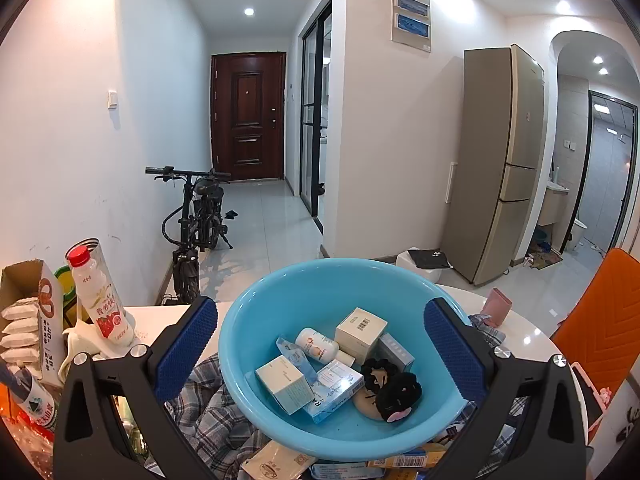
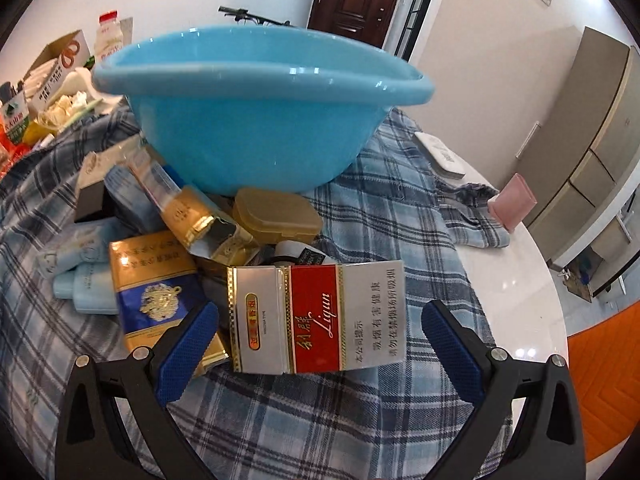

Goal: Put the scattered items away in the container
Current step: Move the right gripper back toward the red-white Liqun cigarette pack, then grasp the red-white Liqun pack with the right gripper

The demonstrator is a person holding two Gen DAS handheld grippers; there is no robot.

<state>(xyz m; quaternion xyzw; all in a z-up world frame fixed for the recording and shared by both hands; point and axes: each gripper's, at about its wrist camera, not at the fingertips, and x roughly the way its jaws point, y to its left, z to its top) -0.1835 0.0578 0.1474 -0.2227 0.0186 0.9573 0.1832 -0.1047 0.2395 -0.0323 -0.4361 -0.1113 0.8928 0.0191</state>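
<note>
On the plaid cloth just before the round blue plastic basin, the flattened red-and-silver cigarette carton lies between the spread, empty right gripper, awaiting closure and transfer, while the left gripper hovers apart, empty, over the part-filled basin.

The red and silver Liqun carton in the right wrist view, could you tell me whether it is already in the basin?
Out. The Liqun carton lies on the plaid cloth in front of the blue basin, between the open right gripper fingers.
</note>
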